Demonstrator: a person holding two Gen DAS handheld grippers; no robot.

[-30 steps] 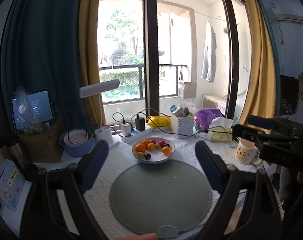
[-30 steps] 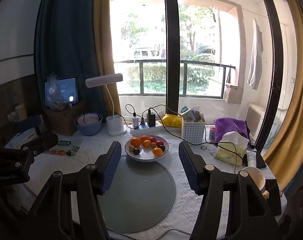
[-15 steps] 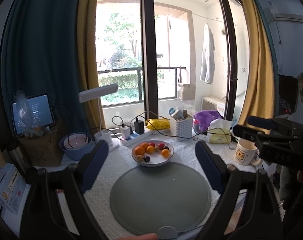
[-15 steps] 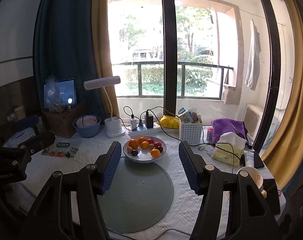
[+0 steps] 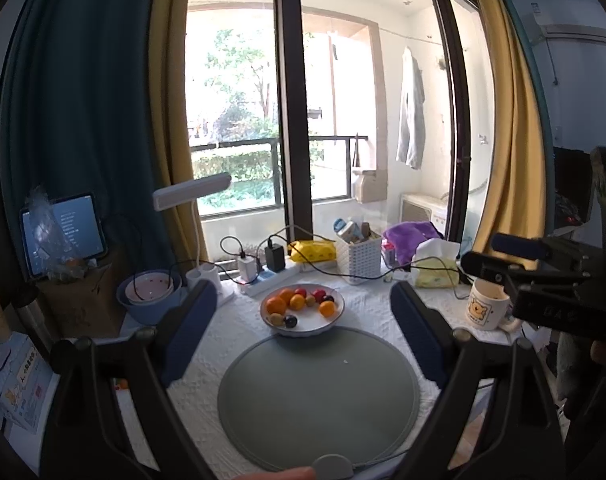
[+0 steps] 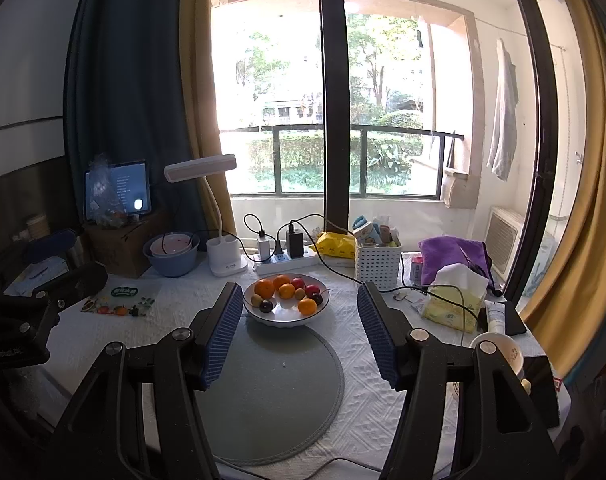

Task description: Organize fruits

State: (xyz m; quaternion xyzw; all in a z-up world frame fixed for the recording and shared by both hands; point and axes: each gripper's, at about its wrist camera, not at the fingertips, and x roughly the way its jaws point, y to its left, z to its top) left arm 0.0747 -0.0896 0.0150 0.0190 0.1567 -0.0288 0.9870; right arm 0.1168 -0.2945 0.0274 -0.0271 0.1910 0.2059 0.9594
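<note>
White tablecloth, upright fruit bowl beyond round mat; both tongs apart, empty.

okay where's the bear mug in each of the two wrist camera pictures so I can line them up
Left wrist view: the bear mug stands at right of centre, beside the yellow tissue pack.
Right wrist view: only its rim shows, low at right, behind the right tong's arm.
Shared landmark: the fruit bowl at the mat's far edge.

Probably a home living room, curtains, balcony laundry, cluttered table, desk lamp
</note>
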